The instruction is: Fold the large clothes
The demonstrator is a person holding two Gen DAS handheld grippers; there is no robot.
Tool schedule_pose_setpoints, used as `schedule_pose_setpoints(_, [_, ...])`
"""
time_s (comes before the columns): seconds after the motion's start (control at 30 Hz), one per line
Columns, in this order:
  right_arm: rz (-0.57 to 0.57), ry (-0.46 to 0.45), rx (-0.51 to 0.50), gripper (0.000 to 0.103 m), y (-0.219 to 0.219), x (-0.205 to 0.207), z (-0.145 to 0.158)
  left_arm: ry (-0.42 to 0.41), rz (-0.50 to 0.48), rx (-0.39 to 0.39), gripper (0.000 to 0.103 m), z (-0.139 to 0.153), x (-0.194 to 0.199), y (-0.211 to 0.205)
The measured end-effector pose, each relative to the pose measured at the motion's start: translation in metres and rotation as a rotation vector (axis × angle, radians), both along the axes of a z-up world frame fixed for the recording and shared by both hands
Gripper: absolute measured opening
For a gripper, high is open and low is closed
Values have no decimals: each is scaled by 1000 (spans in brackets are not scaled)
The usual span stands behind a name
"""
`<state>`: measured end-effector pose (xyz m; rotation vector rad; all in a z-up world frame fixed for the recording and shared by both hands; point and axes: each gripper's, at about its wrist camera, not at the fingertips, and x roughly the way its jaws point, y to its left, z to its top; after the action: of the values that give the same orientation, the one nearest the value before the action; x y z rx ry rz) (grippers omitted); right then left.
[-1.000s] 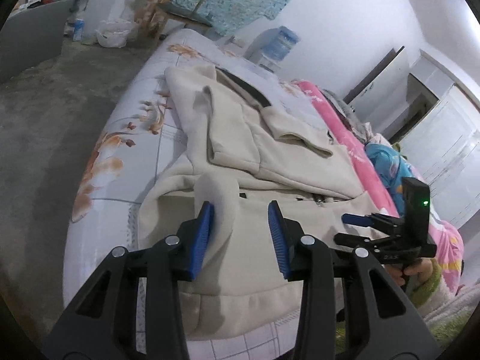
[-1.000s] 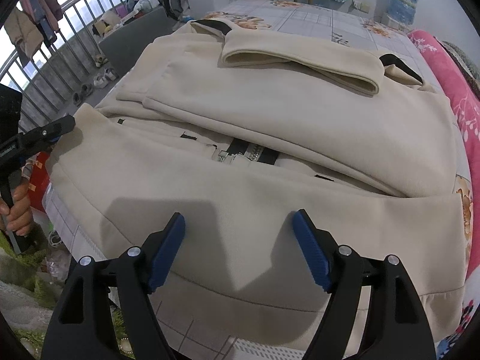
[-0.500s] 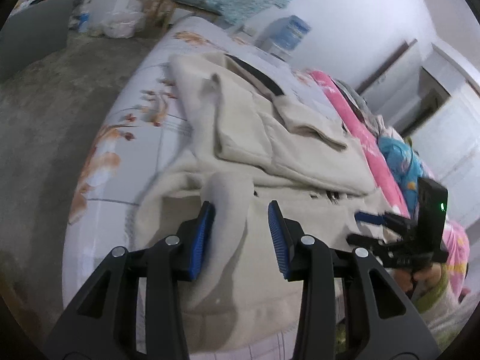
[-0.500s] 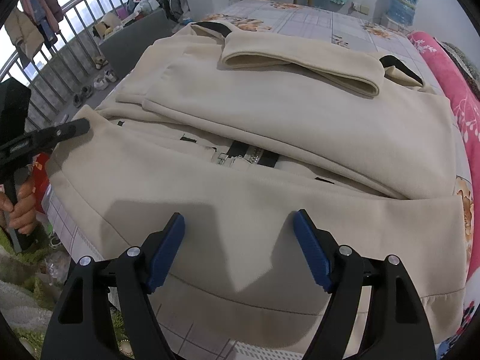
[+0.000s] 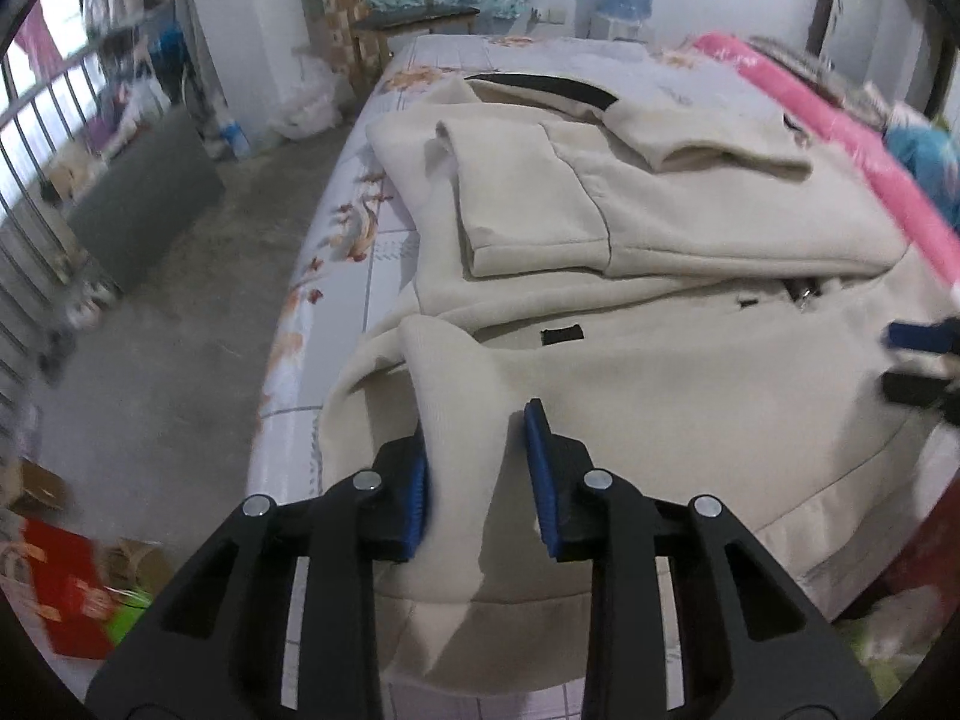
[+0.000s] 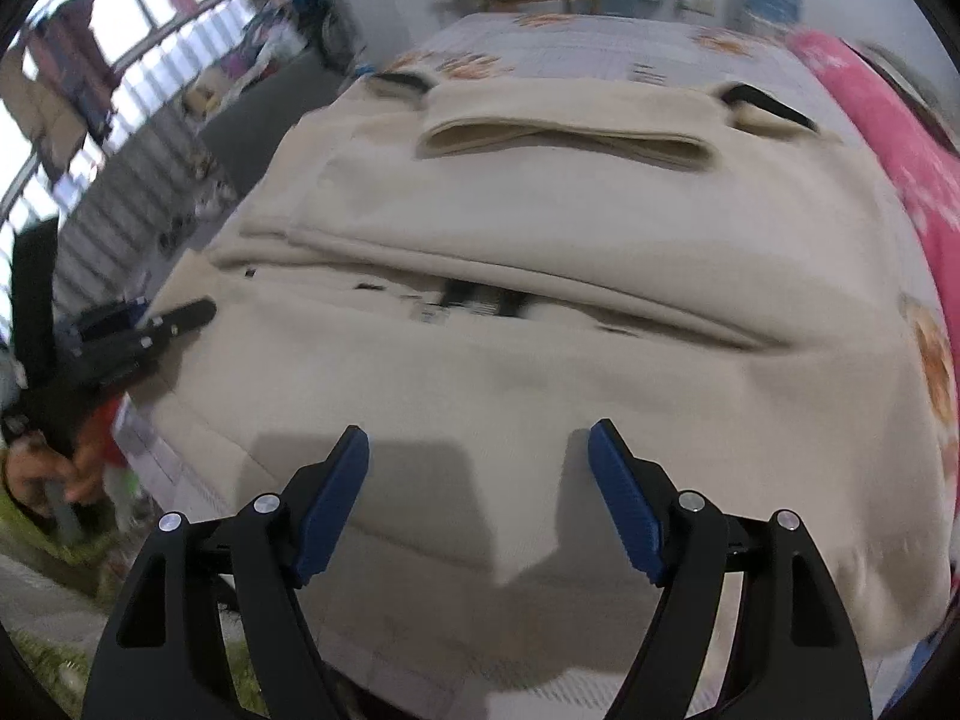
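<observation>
Cream coat (image 5: 630, 360) lies spread over the floral bed (image 5: 336, 276), part-folded, sleeves laid across its chest, hem at the bed's near edge. Judged thick, soft and fairly heavy: it will sag and drag, not slide. Your left gripper (image 5: 480, 468) has a raised ridge of hem fabric between its jaws; whether it is pinched, you cannot tell. Your right gripper (image 6: 477, 504) hangs spread wide above the hem, grasping nothing. Take hold at the hem corners, bunching a thick fold. No readable labels or writing.
</observation>
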<state>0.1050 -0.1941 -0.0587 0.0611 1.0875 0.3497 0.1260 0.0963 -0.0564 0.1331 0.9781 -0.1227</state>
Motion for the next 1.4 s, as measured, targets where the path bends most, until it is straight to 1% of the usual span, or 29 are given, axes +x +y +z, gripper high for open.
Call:
schedule_pose_setpoints(0.03, [-32, -8, 10, 74, -12, -3, 3, -3, -1, 19, 27, 1, 0, -2])
schedule_pose_setpoints(0.1, [-125, -41, 15, 69, -47, -10, 14, -10, -6, 57, 27, 1, -1, -6])
schedule_pose_setpoints(0.17, [-211, -71, 14, 62, -80, -13, 23, -12, -8, 87, 27, 1, -1, -8])
schedule_pose_setpoints(0.27, [-293, -86, 7, 52, -115, -7, 31, -13, -5, 111, 27, 2, -1, -12])
schedule_pose_setpoints(0.37, [-319, -111, -16, 49, -133, 9, 34, -14, 5, 129, 27, 2, -1, -15])
schedule_pose_setpoints(0.47, [-340, -92, -37, 45, -146, 31, 24, -8, 25, 131, 27, 3, -1, -16])
schedule_pose_setpoints(0.53, [-350, -62, -43, 41, -151, 38, 14, -5, 33, 135, 27, 3, 0, -17])
schedule_pose_setpoints(0.6, [-351, -27, -33, 37, -157, 36, 4, -2, 36, 143, 27, 3, 0, -19])
schedule_pose_setpoints(0.73, [-328, -13, -27, 34, -157, 19, 6, 5, 36, 162, 27, 3, 2, -22])
schedule_pose_setpoints(0.83, [-302, -9, -29, 32, -154, 11, 12, 10, 37, 173, 27, 3, 4, -24])
schedule_pose_setpoints(0.93, [-275, -6, -43, 31, -151, 15, 12, 10, 37, 183, 27, 3, 3, -25])
schedule_pose_setpoints(1.17, [-257, 12, -121, 29, -140, 33, 1, 5, 46, 184, 27, 2, 2, -26])
schedule_pose_setpoints(1.23, [-249, 6, -150, 29, -136, 31, 3, 4, 47, 186, 27, 2, 2, -26])
schedule_pose_setpoints(1.4, [-221, -8, -184, 29, -126, 24, 9, 7, 42, 187, 27, 2, 1, -26])
